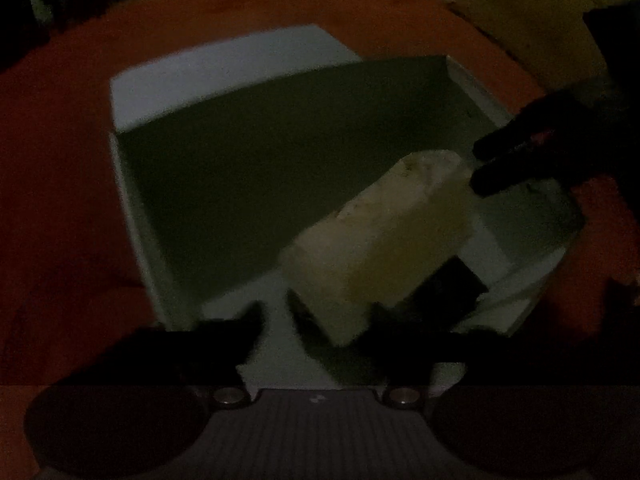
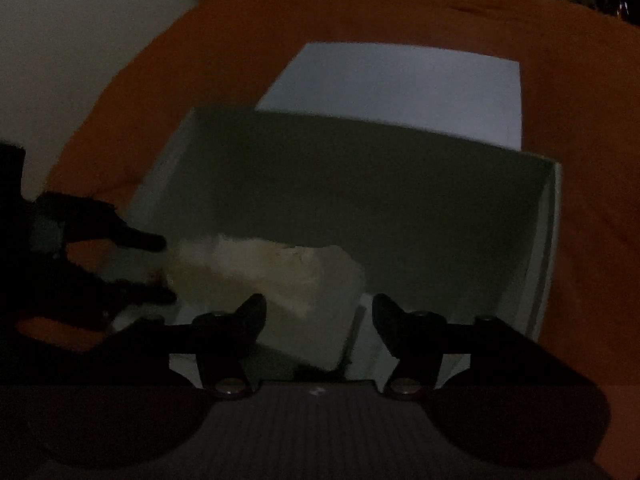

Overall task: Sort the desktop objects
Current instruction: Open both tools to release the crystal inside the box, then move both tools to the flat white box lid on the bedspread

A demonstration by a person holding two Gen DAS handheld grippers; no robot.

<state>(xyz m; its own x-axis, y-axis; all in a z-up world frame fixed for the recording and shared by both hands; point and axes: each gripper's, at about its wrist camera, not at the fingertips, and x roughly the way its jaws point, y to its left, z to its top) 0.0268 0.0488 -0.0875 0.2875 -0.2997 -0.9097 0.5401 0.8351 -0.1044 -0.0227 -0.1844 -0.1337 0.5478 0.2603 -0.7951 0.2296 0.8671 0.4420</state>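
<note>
At the bottom of the left wrist view we see our left gripper (image 1: 316, 320), its two dark fingers (image 1: 240, 328) spread apart. A pale, cream-coloured block (image 1: 380, 232) lies between and just beyond the tips, tilted from lower left to upper right. The picture is dark and blurred, so we cannot tell whether the right-hand finger touches the block; the left-hand one stands clear of it, and the jaws do not clamp it.

The block sits inside a shallow white box (image 1: 132, 208) with a dull, shadowed floor. It lies in the lower right part of the box, near the front wall. At the block's far end, in the right of the frame, our right gripper (image 1: 480, 164) points in with its fingers parted, tips just beside the block.

In the right wrist view, our right gripper (image 2: 318, 312) shows at the bottom with fingers (image 2: 250, 316) well apart and nothing pressed between them. The block (image 2: 272, 272) lies just past the left finger, in the lower left of the box (image 2: 550, 248). At the left edge the left gripper (image 2: 164, 268) reaches toward the block's end, jaws open.

Behind the box a flat white lid or sheet (image 2: 400, 80) lies on the orange cloth (image 2: 400, 12) covering the table. A pale surface (image 2: 80, 40) fills the upper left corner.
</note>
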